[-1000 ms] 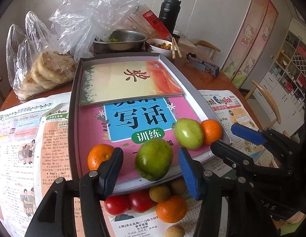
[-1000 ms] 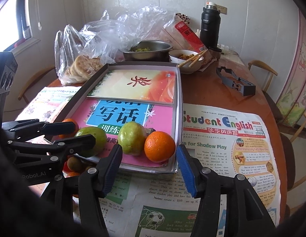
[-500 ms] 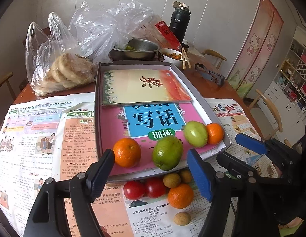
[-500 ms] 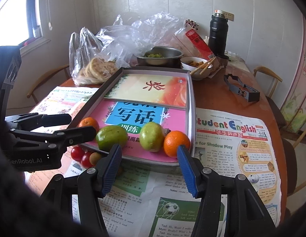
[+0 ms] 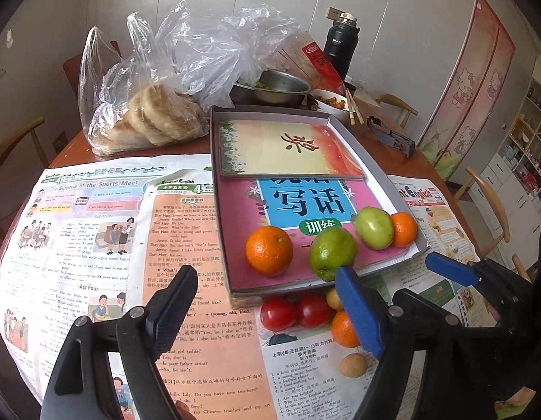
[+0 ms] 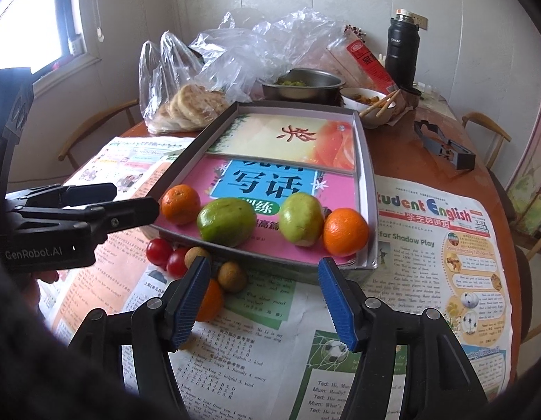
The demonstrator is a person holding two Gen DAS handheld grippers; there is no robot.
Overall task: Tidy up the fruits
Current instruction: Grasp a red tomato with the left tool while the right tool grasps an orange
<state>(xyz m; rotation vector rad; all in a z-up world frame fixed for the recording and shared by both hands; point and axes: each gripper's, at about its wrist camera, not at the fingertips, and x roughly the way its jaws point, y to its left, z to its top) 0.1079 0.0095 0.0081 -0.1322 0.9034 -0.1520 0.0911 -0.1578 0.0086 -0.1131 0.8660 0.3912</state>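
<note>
Black grippers (image 6: 265, 295); blue ribbed jaws

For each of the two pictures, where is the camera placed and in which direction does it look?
Left wrist view: sits on the left gripper, looks down at the box tray from its left side; own empty jaws opening, right gripper beside.
Right wrist view: sits on the right gripper, looks down over the tray's near end; own empty jaws opening, left gripper beside.
Shared: tray with four fruits, tomatoes, newspaper.

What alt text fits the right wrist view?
Open, empty right hand-held gripper hovers before a shallow box holding two oranges and two green fruits on books; cherry tomatoes lie on newspaper beside it.
</note>
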